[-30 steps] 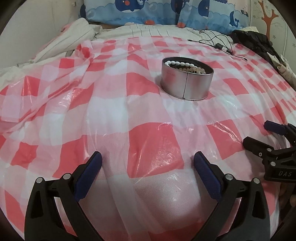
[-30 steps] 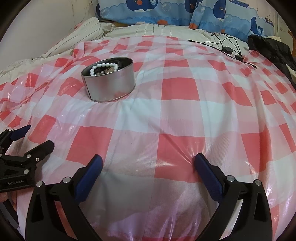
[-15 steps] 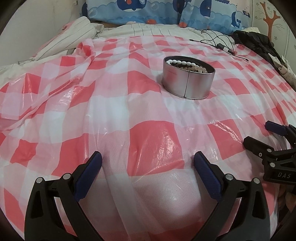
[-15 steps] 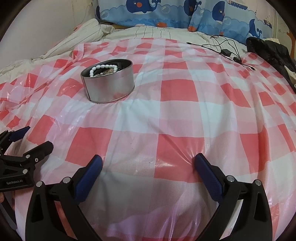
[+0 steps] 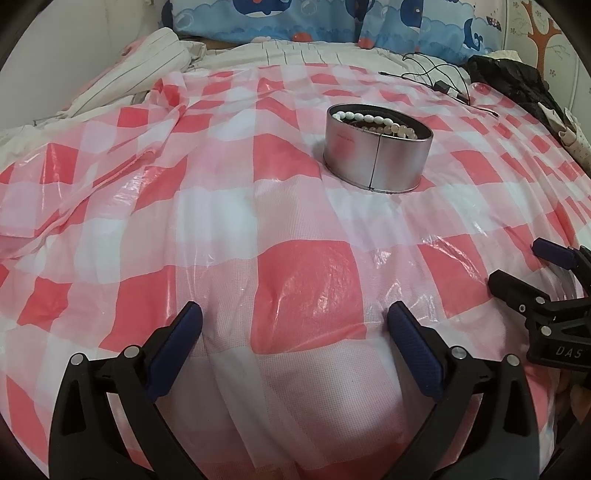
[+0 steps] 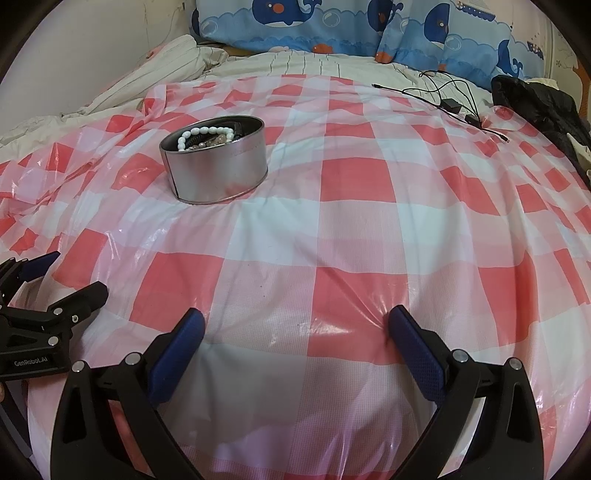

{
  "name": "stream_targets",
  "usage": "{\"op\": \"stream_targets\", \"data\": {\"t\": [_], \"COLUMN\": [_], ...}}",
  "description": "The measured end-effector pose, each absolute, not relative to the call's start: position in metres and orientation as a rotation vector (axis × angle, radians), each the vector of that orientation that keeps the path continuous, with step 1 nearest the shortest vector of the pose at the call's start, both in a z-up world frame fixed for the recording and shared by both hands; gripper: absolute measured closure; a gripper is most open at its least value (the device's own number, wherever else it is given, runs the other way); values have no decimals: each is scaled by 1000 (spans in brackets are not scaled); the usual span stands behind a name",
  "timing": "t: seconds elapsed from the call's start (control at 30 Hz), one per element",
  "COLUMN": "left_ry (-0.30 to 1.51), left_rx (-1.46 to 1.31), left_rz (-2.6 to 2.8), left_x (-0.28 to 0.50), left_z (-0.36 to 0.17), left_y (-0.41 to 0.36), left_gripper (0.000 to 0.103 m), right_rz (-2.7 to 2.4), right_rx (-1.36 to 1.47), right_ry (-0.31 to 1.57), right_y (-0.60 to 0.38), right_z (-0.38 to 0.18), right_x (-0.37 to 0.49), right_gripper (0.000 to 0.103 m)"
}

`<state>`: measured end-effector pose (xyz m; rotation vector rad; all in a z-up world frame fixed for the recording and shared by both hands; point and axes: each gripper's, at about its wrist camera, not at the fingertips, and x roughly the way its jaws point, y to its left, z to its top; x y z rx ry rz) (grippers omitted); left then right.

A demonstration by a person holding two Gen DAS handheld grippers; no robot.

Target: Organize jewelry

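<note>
A round silver tin [image 5: 376,158] stands on the red-and-white checked plastic sheet [image 5: 295,280]; it also shows in the right wrist view [image 6: 218,170]. Inside it lie a white bead bracelet [image 6: 203,133] and other beaded bracelets [image 5: 384,125]. My left gripper [image 5: 293,321] is open and empty, low over the sheet well in front of the tin. My right gripper [image 6: 295,325] is open and empty, beside the left one, in front and to the right of the tin. Each gripper shows at the edge of the other's view [image 5: 546,295] [image 6: 48,291].
Blue whale-print pillows [image 6: 332,26] and a striped cover [image 5: 147,70] lie at the bed's head. Black cables with an adapter [image 6: 450,99] and a black garment [image 6: 546,107] lie at the far right. A white wall is on the left.
Both views have shifted slightly: the tin sits a little lower and closer in frame than a second ago. Both grippers stay open and empty.
</note>
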<state>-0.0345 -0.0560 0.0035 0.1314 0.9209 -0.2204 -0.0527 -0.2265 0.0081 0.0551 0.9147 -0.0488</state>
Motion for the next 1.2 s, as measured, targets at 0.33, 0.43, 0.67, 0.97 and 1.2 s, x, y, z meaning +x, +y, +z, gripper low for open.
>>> {"op": "stream_targets", "data": {"t": [0.33,0.43,0.67,0.97,1.2], "left_ry": [918,918,919,919,919], "left_rx": [146,146,148,149,149], "left_rz": [-211,-211,-211,-210,-209], "left_x": [-35,-35,-35,-35,-35], "left_z": [3,3,3,3,3], "left_y": [-59,-59,-59,-59,-60], "left_gripper": [6,6,6,6,6], "right_rz": [-55,-59,-58,-60,-60], "right_rx": [46,42,43,40,40], "right_ry": [919,922,923,924,924], "right_y": [-226,-226,-225,-228,-227], "right_z": [7,6,6,5,5], "right_x": [-51,-50,-50,-51,-51], "right_gripper": [7,7,7,7,7]}}
